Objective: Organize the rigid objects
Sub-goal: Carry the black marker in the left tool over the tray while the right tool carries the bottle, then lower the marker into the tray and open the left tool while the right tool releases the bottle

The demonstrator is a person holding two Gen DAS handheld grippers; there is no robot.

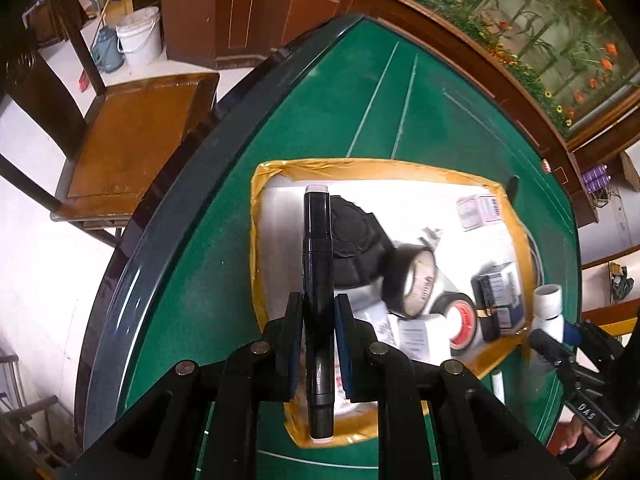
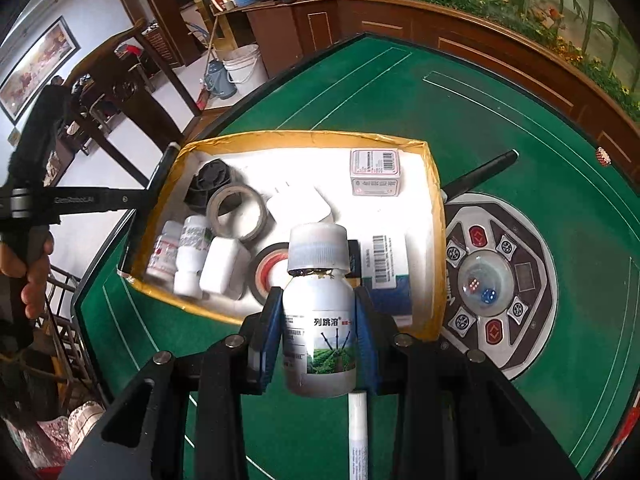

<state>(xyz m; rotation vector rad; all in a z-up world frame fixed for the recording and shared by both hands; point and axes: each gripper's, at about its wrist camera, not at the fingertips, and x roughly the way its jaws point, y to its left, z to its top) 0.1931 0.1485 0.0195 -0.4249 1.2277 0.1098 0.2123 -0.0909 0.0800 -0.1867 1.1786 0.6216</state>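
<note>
My left gripper (image 1: pixel 318 312) is shut on a long black marker (image 1: pixel 317 264), held over the near left part of the open cardboard box (image 1: pixel 258 240). My right gripper (image 2: pixel 318 320) is shut on a white labelled bottle (image 2: pixel 319 312) with a ribbed cap, just in front of the box (image 2: pixel 434 200). Inside the box lie a black ribbed part (image 2: pixel 208 178), a grey tape roll (image 2: pixel 236 210), a black tape roll (image 2: pixel 270 266), small white bottles (image 2: pixel 188 248), a white adapter (image 2: pixel 298 206) and small cartons (image 2: pixel 374 172). In the left wrist view the right gripper (image 1: pixel 560 344) with the bottle (image 1: pixel 548 304) shows at the box's right side.
The box sits on a green felt game table (image 2: pixel 460 92) with a dice console (image 2: pixel 496 276) at its middle. A white pen (image 2: pixel 357 432) lies on the felt below my right gripper; a black pen (image 2: pixel 484 172) lies right of the box. A wooden chair (image 1: pixel 132 140) stands left of the table.
</note>
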